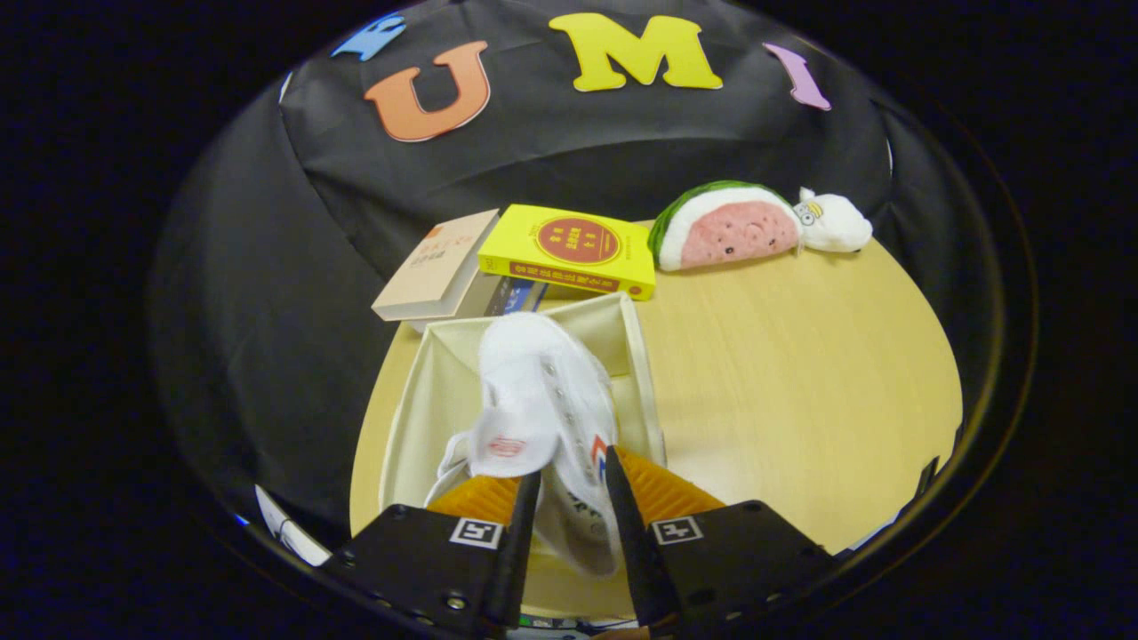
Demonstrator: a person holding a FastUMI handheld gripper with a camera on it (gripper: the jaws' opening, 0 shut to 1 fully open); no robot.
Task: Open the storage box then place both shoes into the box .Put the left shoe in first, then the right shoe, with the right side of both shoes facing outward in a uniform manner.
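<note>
A white sneaker (pixel 542 400) with a red tongue logo and red and blue side marks hangs between my fingers, toe pointing away from me. My gripper (pixel 569 484) is shut on the shoe's heel and collar. Below the shoe stands the open cream storage box (pixel 418 400), and the shoe's front reaches over the box's inside. The box's floor is mostly hidden by the shoe, so I cannot tell whether another shoe lies in it.
The box rests on a round light wooden table (pixel 800 382). Beyond the box lie a beige book (pixel 436 267) and a yellow book (pixel 569 249). A watermelon-slice plush (pixel 725 227) and a small white plush (pixel 836 224) sit at the table's far side.
</note>
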